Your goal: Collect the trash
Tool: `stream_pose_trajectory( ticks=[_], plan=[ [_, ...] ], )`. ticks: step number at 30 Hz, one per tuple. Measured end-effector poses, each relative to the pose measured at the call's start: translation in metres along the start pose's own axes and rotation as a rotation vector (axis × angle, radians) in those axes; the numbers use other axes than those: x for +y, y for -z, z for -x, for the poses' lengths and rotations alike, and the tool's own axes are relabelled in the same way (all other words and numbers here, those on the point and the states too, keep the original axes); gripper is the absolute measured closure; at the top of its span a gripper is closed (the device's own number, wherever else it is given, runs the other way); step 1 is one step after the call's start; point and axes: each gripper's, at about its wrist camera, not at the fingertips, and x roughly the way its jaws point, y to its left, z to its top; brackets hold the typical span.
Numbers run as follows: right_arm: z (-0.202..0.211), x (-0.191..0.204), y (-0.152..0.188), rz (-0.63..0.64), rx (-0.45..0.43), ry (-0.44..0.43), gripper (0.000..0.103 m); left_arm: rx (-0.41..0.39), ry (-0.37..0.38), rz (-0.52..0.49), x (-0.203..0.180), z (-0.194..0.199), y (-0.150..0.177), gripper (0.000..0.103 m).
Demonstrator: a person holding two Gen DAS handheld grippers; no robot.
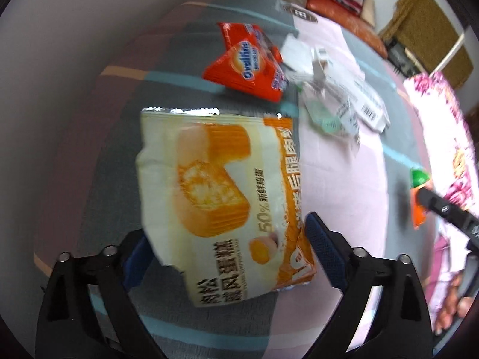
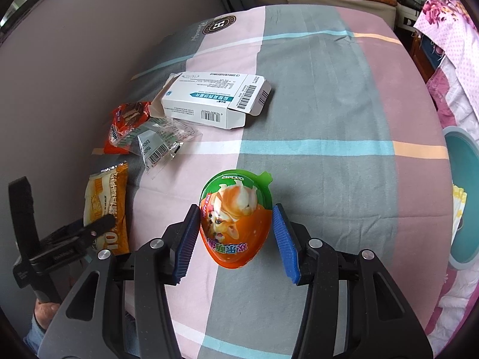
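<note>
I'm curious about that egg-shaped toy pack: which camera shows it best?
The right wrist view: the egg pack sits centred and sharp between the right gripper's blue pads, its dog picture clear. The left wrist view shows only a blurred orange-and-green sliver at the right edge, partly behind a gripper finger.

The cake wrapper [image 1: 221, 197] is glossy, crinkled plastic film, and the egg-shaped pack [image 2: 235, 220] has a shiny printed foil lid. The medicine box [image 2: 215, 101] is smooth matt cardboard on a soft woven cloth sheet [image 2: 329, 104].

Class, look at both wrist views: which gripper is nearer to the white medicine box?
Right, as a judgement. The right gripper straddles the egg-shaped pack just below the medicine box; the left gripper sits over the cake wrapper, beyond the other wrappers.
</note>
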Motion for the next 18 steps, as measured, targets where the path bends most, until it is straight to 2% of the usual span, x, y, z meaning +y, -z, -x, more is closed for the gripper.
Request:
stream_pose_trajectory(
  ticks=[3, 5, 6, 7, 8, 13, 18],
  plan=[
    [-0.001, -0.005, 0.0, -0.016, 0.002, -0.006, 0.055, 0.006, -0.048, -0.047, -0.014, -0.006, -0.001, 0.004],
    [-0.001, -0.008, 0.0, -0.023, 0.003, -0.008, 0.055, -0.008, -0.03, -0.061, -0.019, -0.006, -0.001, 0.006],
    [-0.001, -0.01, 0.0, -0.027, 0.002, -0.009, 0.055, -0.027, -0.01, -0.063, -0.02, -0.003, -0.001, 0.012],
    [0.0, -0.011, 0.0, -0.028, 0.001, -0.009, 0.055, -0.036, -0.014, -0.073, -0.022, 0.0, -0.001, 0.033],
    [0.001, -0.012, 0.0, -0.03, -0.003, -0.009, 0.055, -0.037, 0.001, -0.078, -0.022, 0.003, -0.002, 0.048],
    [0.006, -0.019, -0.001, -0.04, -0.023, -0.023, 0.055, -0.025, 0.051, -0.06, -0.023, 0.008, -0.003, 0.052],
    [0.015, -0.025, -0.002, -0.05, -0.043, -0.038, 0.055, -0.059, 0.112, -0.091, -0.029, 0.034, 0.001, 0.052]
  ],
)
